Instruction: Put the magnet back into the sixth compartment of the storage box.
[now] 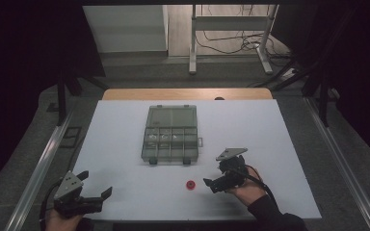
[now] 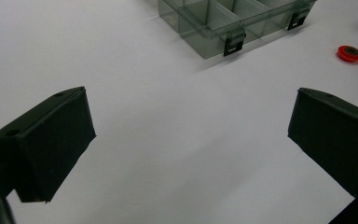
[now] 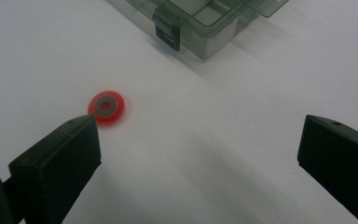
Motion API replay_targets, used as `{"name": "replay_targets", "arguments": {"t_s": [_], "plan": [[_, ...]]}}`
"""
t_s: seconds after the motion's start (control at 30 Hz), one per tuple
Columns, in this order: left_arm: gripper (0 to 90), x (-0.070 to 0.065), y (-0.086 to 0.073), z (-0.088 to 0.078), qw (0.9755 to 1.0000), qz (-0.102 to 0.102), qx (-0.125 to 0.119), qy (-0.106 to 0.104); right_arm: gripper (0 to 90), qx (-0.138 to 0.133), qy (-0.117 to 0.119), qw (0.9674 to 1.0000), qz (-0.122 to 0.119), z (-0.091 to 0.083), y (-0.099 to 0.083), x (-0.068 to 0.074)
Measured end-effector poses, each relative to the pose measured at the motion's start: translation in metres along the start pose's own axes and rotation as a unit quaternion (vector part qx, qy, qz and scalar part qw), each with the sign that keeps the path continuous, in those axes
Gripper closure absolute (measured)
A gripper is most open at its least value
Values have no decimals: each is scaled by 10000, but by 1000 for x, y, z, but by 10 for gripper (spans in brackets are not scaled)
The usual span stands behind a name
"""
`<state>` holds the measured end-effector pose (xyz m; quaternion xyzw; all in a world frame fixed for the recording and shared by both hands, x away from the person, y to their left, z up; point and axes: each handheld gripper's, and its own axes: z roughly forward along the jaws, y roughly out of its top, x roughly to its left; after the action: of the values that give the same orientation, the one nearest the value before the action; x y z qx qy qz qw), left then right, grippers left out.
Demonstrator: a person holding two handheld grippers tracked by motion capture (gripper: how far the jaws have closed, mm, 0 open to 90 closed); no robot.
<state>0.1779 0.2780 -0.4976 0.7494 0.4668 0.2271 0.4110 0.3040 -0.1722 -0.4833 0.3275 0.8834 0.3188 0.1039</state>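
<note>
- Red ring [image 3: 106, 107] lies on the white bench [image 1: 125, 144], just ahead of the right claw [image 3: 198, 154], whose jaws gape empty.
- Left claw [image 2: 189, 140] is spread wide, empty.
- Organiser box [image 1: 170, 134] contents are too small to identify.

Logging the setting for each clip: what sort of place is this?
Probably a lab or recording workspace, not a home: a white table enclosed by dark curtains, a metal frame with loose cables on the floor behind, and a clear compartment box set out.
</note>
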Motion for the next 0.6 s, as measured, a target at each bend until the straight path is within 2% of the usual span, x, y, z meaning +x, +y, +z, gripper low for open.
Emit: {"name": "replay_targets", "arguments": {"t_s": [0.6], "plan": [[7, 0, 0, 0, 10000, 13, -1, -4, 0, 142, 68, 9998, -140, 9, 7, 6]]}}
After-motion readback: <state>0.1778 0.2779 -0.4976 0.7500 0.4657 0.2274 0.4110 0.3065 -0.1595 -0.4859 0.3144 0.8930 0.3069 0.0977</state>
